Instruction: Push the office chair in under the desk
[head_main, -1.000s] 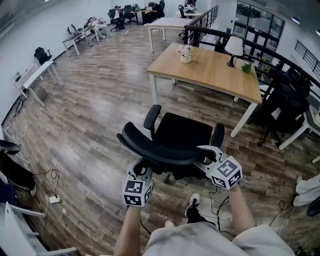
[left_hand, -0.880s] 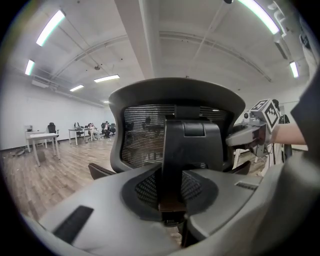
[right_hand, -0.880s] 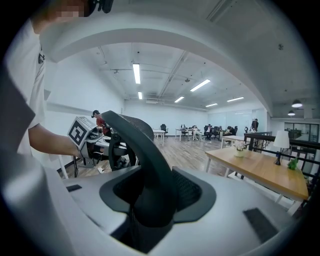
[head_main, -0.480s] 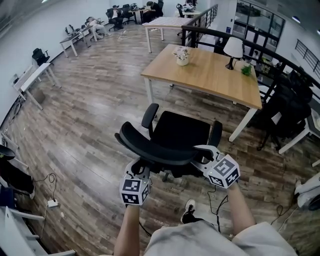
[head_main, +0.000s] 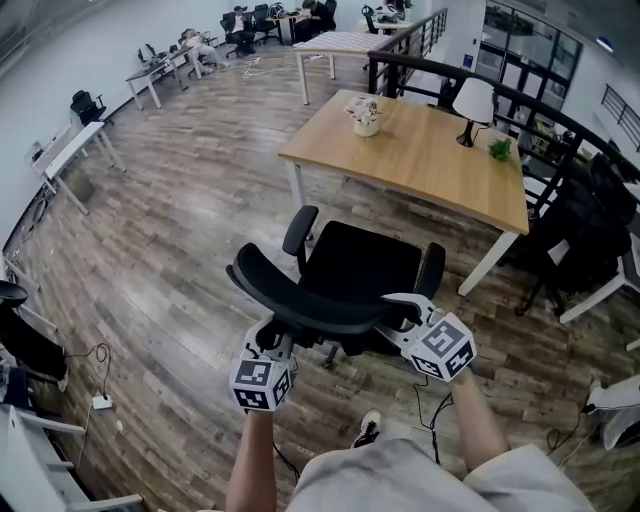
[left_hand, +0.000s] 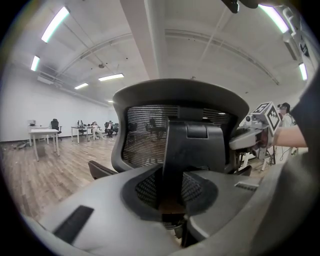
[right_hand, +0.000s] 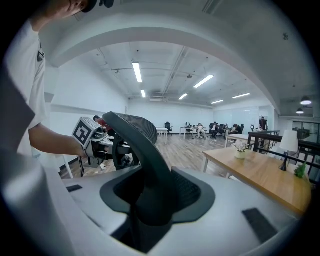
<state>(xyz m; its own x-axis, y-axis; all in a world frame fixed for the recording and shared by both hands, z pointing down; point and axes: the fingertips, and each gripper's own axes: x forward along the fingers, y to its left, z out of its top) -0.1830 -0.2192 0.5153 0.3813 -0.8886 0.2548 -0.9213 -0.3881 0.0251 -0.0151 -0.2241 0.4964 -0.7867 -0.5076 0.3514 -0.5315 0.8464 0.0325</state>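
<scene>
The black office chair stands a short way from the wooden desk, its seat facing the desk's near edge. Both grippers hold the curved mesh backrest from behind. My left gripper is shut on the backrest; in the left gripper view its jaws clamp the black centre spine. My right gripper is shut on the backrest's right end; in the right gripper view the backrest's edge runs between its jaws.
On the desk stand a white lamp, a flower pot and a small green plant. A black railing runs behind it. Dark chairs crowd the right side. White desks and floor cables lie left.
The chair and both grippers have rolled a little toward the desk. The person's foot has stepped forward behind it. Both grips are unchanged.
</scene>
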